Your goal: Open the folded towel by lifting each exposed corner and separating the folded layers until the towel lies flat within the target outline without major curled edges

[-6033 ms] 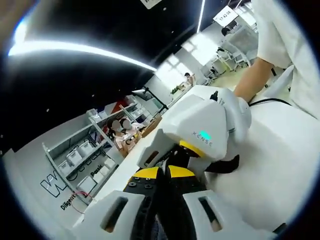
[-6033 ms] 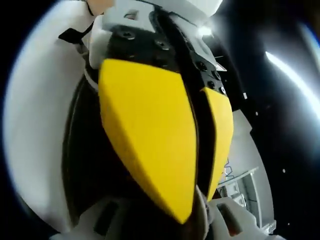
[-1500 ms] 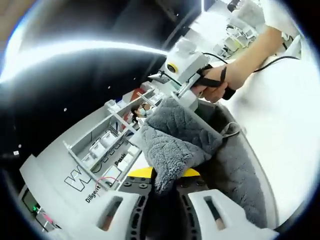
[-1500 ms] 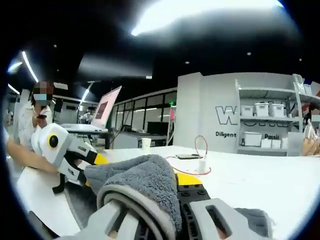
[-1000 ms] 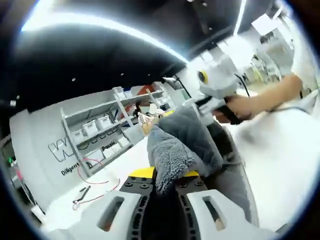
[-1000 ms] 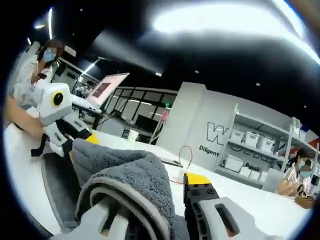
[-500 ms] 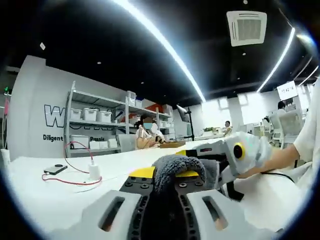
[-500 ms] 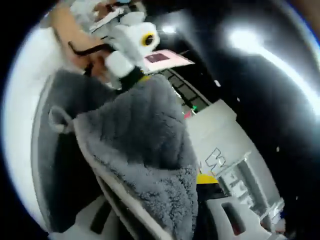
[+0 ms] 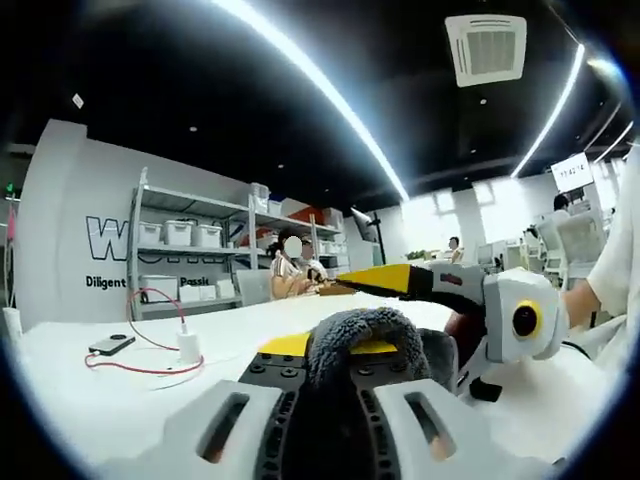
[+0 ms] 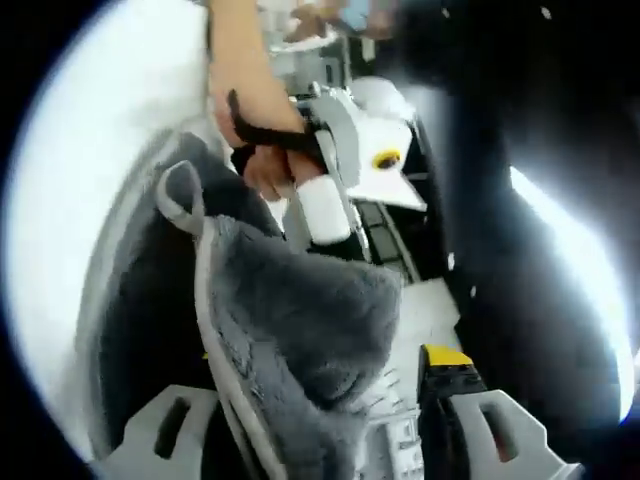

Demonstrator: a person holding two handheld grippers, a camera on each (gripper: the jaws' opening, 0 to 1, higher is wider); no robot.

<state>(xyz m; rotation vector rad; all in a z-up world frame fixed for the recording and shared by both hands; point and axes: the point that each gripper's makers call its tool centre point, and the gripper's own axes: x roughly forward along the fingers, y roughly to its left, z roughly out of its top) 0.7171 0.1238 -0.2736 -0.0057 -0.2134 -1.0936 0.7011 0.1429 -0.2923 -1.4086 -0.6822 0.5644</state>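
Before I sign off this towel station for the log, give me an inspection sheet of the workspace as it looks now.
Surface: white table, bare where visible.
Job's things: grey towel, bunched and lifted, not flat; its hanging loop shows. Target outline: nothing seen.
Clutter: phone and white charger on the table.
Grippers: left claw shut on the towel; right claw shut on the towel.
Cables: red cable running to the charger.
Surroundings: shelving with white bins, wall lettering, people seated behind, ceiling light strips.
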